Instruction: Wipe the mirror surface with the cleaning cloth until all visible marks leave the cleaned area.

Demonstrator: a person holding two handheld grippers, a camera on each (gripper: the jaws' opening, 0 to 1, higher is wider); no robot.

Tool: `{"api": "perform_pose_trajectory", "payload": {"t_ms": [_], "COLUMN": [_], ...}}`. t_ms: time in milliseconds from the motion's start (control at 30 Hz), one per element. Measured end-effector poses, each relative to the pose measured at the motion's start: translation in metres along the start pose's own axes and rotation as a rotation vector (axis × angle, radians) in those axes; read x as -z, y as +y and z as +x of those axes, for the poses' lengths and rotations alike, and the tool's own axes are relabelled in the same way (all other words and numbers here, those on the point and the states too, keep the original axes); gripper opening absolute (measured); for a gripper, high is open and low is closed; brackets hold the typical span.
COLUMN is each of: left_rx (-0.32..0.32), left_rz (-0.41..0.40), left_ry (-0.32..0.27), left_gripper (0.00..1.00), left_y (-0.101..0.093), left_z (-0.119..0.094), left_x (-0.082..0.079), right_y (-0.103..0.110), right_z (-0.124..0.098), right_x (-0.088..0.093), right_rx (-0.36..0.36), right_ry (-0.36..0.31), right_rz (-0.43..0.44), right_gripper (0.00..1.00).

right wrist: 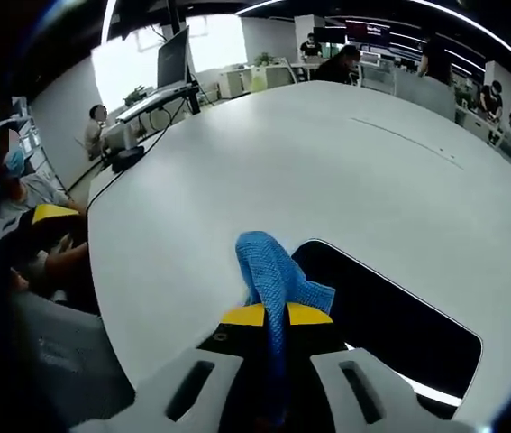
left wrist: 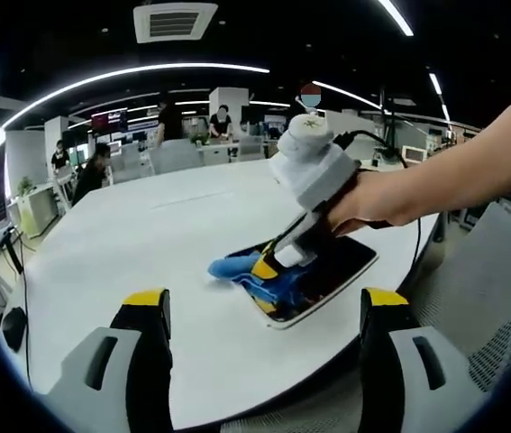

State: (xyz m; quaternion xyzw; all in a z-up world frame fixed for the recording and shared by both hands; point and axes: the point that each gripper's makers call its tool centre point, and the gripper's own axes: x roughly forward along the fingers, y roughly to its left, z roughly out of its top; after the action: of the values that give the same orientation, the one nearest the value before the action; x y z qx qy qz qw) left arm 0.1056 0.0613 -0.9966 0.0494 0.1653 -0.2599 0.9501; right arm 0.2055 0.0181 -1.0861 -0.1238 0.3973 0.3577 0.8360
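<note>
Where the cloth (right wrist: 278,280) (pinched) lies, the mirror (right wrist: 390,316) hides.

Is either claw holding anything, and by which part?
The right claw pinches the blue cloth by one bunched end; its free end lies on the mirror. The left claw is open.

Blue cloth (right wrist: 278,275), dark mirror (right wrist: 390,325) w/ white rim, white table (right wrist: 327,162), yellow-tipped tongs (right wrist: 276,315).

White round table (left wrist: 147,244) carries flat dark mirror (left wrist: 332,271) near edge; blue cloth (left wrist: 237,267) on mirror.
</note>
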Motion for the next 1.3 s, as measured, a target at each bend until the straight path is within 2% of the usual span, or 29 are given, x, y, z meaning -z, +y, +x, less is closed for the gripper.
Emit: {"api": "perform_pose_trajectory", "payload": {"t_ms": [467,667,1300], "left_rx": [0.0,-0.001,-0.005], "left_rz": [0.0,0.002,0.003], "left_ry": [-0.005,-0.012,-0.014], "left_gripper": [0.84,0.84,0.83], "left_y": [-0.0003,-0.0003,0.0004], "left_z": [-0.001,-0.0015,-0.0011], "left_x": [-0.0001,-0.0017,-0.0021], "right_y": [0.0044,0.0058,-0.0006], "right_z": [-0.0011,-0.0003,-0.0033], "right_x": [0.0023,0.002,0.0052], "right_rx": [0.015,0.037,0.05], "right_ry": [0.026,0.071,0.046], "right_rz": [-0.074,-0.196,-0.213], "right_gripper": [0.0,0.0,0.0]}}
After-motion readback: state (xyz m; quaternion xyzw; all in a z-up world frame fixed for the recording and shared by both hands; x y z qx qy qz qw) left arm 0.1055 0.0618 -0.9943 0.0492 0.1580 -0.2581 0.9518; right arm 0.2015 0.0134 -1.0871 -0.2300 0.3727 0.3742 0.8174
